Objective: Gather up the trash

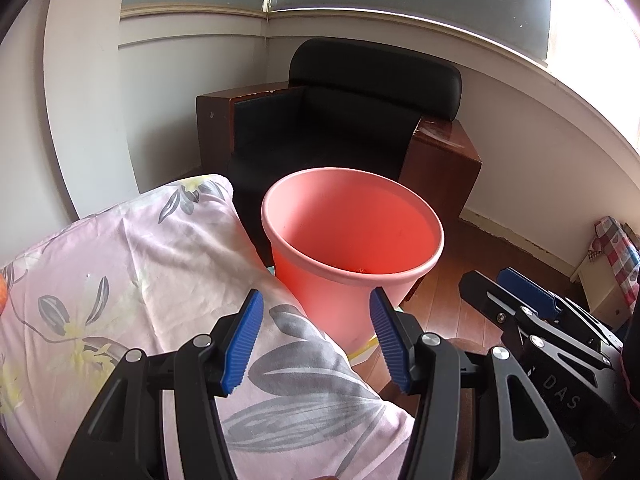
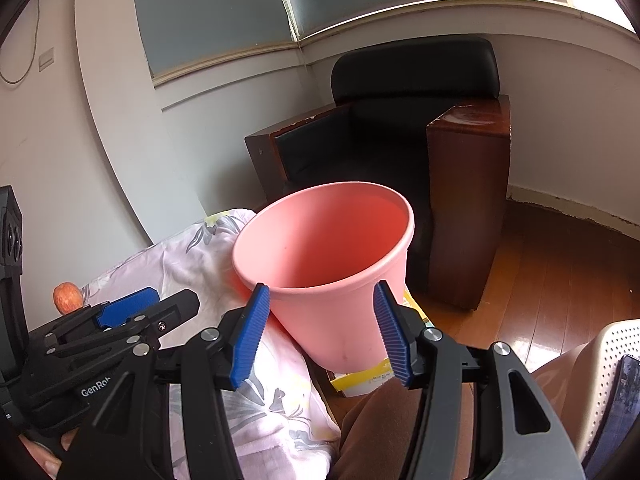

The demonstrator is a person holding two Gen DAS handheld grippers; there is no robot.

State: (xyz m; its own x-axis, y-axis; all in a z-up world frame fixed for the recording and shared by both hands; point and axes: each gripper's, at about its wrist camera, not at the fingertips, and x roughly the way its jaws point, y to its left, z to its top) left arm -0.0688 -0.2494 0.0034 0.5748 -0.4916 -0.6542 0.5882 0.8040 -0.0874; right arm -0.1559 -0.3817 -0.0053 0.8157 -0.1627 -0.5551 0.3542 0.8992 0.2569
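We hold the left gripper (image 1: pixel 316 344) and right gripper (image 2: pixel 320 334) side by side with fingers parted and empty, aimed at the pink bin (image 1: pixel 352 240) standing just beside the bed (image 1: pixel 140 280), probably so trash can drop straight in. Only the right view shows an apple (image 2: pixel 67 297) on the bed's far left; only the left shows a speck inside the bin.

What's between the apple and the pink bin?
The flowered pillow fills that stretch, from the apple to the pink bin; the right wrist view shows it.
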